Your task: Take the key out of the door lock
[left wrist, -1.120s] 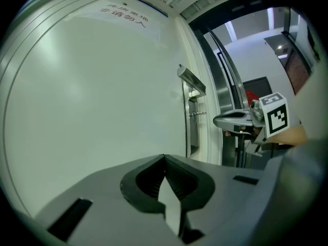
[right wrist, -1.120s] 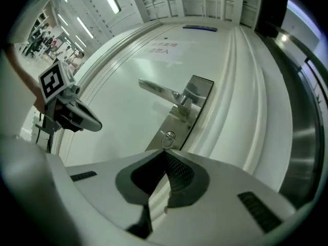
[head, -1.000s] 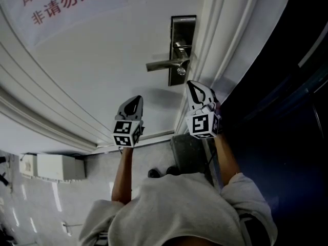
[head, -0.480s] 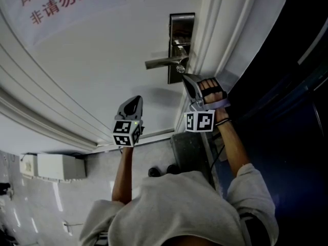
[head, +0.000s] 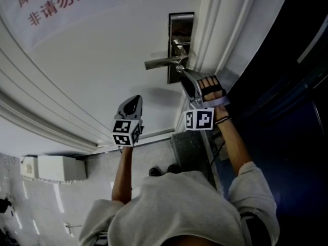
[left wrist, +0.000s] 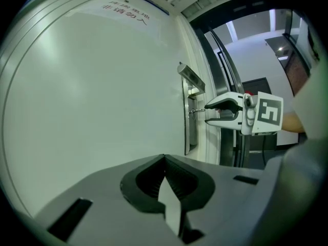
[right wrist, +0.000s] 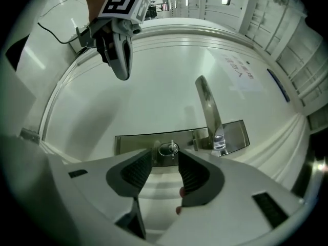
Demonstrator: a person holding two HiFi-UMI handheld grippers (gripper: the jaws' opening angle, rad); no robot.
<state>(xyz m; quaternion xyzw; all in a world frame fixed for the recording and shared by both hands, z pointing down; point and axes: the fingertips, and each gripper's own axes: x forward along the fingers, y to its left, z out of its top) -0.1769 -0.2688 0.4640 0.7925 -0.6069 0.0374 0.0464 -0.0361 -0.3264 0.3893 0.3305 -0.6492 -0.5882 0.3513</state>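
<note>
Head view: white door (head: 102,60); left tool (head: 135,99) closed, right tool (head: 181,72) just opened around key (right wrist: 171,148).

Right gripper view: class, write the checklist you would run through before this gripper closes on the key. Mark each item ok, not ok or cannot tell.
1. Right gripper open: ok. Its jaws have just been opening and press on nothing.
2. Key lined up with the gap: ok. It shows between the jaw tips.
3. Key deep enough between the jaws for a firm grip: cannot tell.
4. Handle clear of the jaws: ok. It sits off to one side.
5. Left gripper out of the way: ok. It is shut, empty and held apart from the right gripper.
</note>
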